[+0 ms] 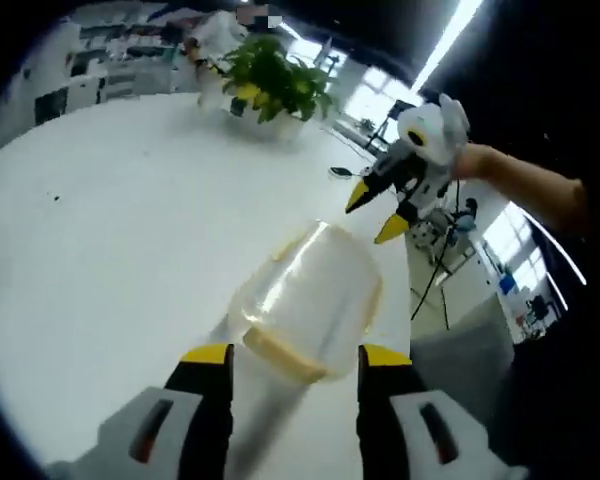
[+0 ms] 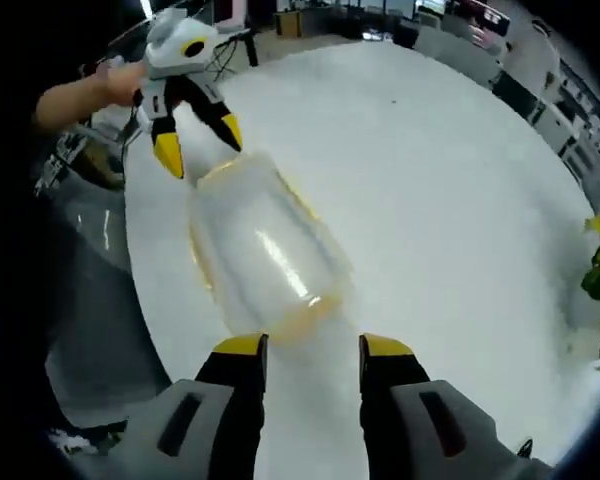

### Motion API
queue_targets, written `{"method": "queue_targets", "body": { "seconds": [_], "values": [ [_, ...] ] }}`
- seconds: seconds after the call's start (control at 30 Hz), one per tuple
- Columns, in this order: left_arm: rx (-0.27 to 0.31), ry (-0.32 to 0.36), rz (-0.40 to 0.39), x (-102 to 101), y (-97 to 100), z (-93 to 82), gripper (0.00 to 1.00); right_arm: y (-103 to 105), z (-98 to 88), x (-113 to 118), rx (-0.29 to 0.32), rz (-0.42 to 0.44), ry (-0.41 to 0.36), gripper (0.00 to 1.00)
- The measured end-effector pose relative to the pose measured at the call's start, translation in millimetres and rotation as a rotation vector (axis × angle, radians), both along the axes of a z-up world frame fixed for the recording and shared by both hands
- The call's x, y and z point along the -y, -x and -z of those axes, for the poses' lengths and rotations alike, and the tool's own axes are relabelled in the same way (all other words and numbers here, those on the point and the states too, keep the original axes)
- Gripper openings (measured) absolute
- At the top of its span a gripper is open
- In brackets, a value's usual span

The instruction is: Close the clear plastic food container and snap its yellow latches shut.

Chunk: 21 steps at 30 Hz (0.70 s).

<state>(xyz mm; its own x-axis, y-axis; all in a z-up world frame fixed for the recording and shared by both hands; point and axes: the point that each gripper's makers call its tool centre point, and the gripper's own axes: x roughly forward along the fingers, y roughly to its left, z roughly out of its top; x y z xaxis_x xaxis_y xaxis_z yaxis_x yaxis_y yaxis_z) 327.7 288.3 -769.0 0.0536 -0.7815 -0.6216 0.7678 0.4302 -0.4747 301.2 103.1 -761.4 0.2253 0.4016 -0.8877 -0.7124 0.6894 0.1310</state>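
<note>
Right now my left tool stands wide, its yellow-tipped jaws either side of the near end of the clear food container, holding nothing; I cannot tell whether the tips touch it. The container lies on the white desk with its lid on, a yellow latch showing along the end nearest these jaws. In the left gripper view my right tool hangs beyond the far end of the container, jaws parted, tips pointing down toward it, my hand behind it.

In the right gripper view my right tool is likewise wide and holds nothing, its jaws just short of the container, whose yellow edge faces them. Across the container my left tool points at its far end, jaws spread. The container sits close to the rounded edge of the desk. A potted plant stands well apart on the desk, and shelves line the room behind it.
</note>
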Motion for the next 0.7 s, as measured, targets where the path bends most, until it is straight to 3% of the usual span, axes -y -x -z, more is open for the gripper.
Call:
{"method": "queue_targets", "body": {
  "seconds": [0.1,0.37,0.57,0.6,0.63,0.7],
  "values": [
    [-0.021,-0.003,-0.037,-0.7,0.8,4.6,0.42,1.9,2.8,-5.3,-0.015,0.086,-0.054,0.36],
    [-0.075,0.031,-0.103,9.2,6.1,0.6,0.35,3.0,7.0,-16.0,-0.025,0.165,-0.119,0.35],
    [-0.095,-0.002,-0.139,7.9,6.7,5.8,0.23,5.7,15.9,-20.5,-0.053,0.186,-0.130,0.27],
    [-0.094,-0.012,-0.144,8.3,7.0,7.3,0.22,7.8,12.5,-28.3,-0.075,0.200,-0.181,0.23],
    [-0.075,-0.022,-0.140,8.3,6.7,8.0,0.21,7.1,14.9,-20.9,-0.075,0.211,-0.144,0.23],
    [-0.020,-0.079,-0.129,3.4,4.3,13.2,0.15,8.2,14.6,-22.7,-0.070,0.186,-0.150,0.22]
  ]
}}
